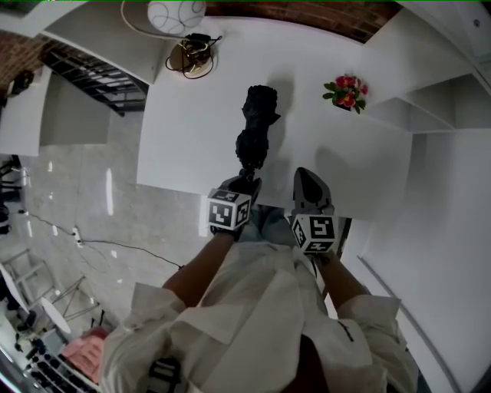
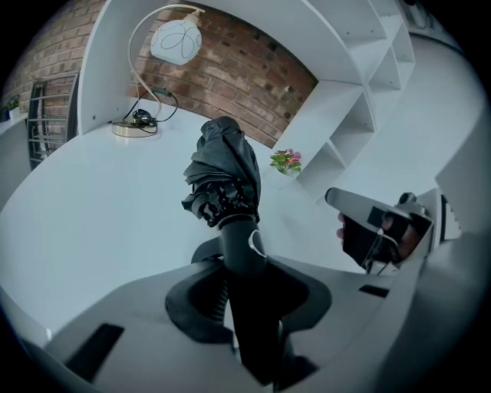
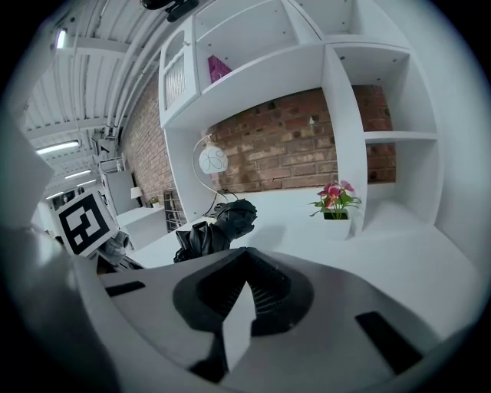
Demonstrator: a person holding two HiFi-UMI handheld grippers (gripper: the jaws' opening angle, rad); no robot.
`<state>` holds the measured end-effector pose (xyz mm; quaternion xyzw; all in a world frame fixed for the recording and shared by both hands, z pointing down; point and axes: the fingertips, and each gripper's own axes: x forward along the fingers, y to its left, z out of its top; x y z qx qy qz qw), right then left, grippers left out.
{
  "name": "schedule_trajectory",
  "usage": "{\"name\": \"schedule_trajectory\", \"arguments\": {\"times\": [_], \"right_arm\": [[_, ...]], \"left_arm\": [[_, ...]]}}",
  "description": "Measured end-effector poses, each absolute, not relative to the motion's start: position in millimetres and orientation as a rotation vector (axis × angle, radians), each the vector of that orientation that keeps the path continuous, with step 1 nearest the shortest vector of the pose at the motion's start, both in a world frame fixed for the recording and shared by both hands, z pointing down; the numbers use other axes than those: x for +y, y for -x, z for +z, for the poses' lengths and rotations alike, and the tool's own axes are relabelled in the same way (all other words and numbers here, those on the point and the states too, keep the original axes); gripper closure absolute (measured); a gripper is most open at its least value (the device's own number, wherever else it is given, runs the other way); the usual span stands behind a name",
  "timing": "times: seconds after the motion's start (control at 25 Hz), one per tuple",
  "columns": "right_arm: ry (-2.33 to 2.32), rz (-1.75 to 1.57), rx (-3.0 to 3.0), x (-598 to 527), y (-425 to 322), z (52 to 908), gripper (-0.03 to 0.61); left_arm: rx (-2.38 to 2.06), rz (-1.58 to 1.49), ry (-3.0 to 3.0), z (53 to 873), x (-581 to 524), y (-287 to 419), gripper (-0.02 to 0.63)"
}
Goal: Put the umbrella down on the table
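Observation:
A folded black umbrella [image 1: 257, 123] points away from me over the white table [image 1: 192, 130]. My left gripper [image 1: 245, 183] is shut on its thick black handle [image 2: 242, 253], and the bunched canopy [image 2: 222, 173] rises beyond the jaws. I cannot tell whether the canopy touches the tabletop. My right gripper [image 1: 309, 180] hovers just right of the left one near the table's front edge, jaws together and holding nothing. In the right gripper view the pads [image 3: 265, 288] meet at the tips, and the umbrella [image 3: 215, 229] shows at left.
A round white lamp with cables [image 1: 176, 15] stands at the table's far left. A small pot of red flowers [image 1: 347, 92] sits at the far right. White shelves [image 3: 345, 130] flank the table against a brick wall. Grey floor lies to the left.

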<state>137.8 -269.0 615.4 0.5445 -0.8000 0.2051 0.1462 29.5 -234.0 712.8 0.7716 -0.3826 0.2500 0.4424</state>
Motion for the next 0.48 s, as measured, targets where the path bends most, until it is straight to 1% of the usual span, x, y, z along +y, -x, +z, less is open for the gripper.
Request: {"name": "schedule_trajectory", "arguments": {"times": [0.48], "right_arm": [[-1.544, 0.625, -2.295, -267.4, -133.9, 629.9, 0.561]], "left_arm": [[-0.954, 0.652, -1.863, 737.8, -228.8, -28.1, 0.489]]}}
